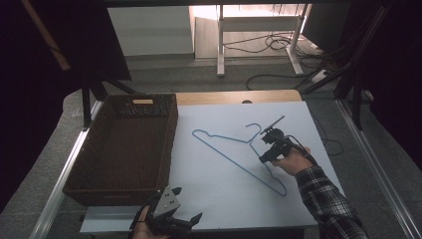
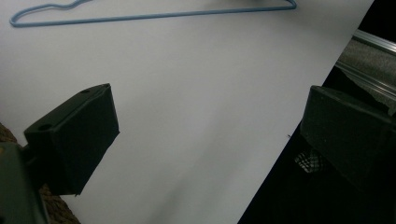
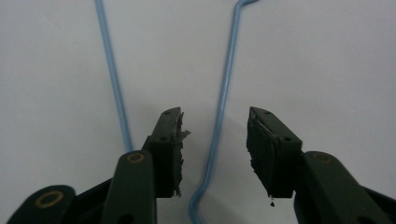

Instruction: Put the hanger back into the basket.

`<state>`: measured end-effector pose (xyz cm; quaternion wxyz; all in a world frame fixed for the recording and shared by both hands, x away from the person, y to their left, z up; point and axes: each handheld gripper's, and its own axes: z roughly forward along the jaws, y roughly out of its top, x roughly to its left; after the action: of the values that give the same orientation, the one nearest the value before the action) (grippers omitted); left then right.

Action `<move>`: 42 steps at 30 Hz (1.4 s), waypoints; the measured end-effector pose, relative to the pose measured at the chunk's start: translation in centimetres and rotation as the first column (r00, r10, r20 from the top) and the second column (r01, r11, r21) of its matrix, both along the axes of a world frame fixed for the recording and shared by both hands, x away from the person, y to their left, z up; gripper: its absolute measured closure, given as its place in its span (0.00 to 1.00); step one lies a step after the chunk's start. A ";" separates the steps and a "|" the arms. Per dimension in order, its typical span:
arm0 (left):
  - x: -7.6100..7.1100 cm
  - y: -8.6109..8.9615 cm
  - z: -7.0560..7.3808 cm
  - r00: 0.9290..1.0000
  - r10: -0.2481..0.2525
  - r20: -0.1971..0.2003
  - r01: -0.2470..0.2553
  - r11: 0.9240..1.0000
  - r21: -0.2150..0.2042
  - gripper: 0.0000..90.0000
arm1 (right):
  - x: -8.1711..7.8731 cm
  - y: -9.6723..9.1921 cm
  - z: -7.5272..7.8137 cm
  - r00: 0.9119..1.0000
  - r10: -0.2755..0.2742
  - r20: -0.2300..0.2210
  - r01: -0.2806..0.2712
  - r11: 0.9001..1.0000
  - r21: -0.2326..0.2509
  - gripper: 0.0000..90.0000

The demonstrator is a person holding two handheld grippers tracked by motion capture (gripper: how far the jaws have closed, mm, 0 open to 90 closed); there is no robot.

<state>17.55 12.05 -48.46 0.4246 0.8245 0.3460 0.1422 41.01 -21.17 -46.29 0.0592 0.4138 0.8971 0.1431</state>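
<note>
The thin blue wire hanger [image 1: 234, 149] lies flat mid-desk on the white sheet [image 1: 214, 194], clear of the brown wicker basket [image 1: 124, 144] at the left edge, the right claw [image 3: 215, 135] part-spread astride one wire without pinching it, the left claw [image 2: 205, 135] spread wide at the near edge.

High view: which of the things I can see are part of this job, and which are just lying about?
In the job:
- blue wire hanger, flat on the white table
- right gripper, jaws apart either side of the hanger's wire, not yet pressing it

Lying about:
- brown wicker basket, to the left of the hanger
- left gripper, open, at the table's near edge
</note>
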 end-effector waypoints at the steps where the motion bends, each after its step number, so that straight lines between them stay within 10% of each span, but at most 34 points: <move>1: 0.0 0.0 0.0 1.000 -0.001 0.001 0.001 1.000 0.001 0.05 | 0.3 0.2 -0.1 1.000 0.000 -0.007 0.000 1.000 -0.010 0.67; 15: -0.1 0.0 0.0 1.000 -0.004 0.000 0.004 1.000 0.005 0.05 | 3.5 3.0 -1.0 0.997 0.024 -0.077 -0.035 0.988 -0.152 0.84; 42: -0.2 0.1 0.1 1.000 -0.004 0.004 0.004 1.000 0.007 0.05 | 5.8 4.9 -2.8 0.977 -0.087 -0.196 0.039 0.971 -0.238 0.97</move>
<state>17.37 12.12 -48.40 0.4227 0.8264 0.3430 0.1440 46.82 -16.32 -49.06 0.0192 0.4449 0.8953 -0.0083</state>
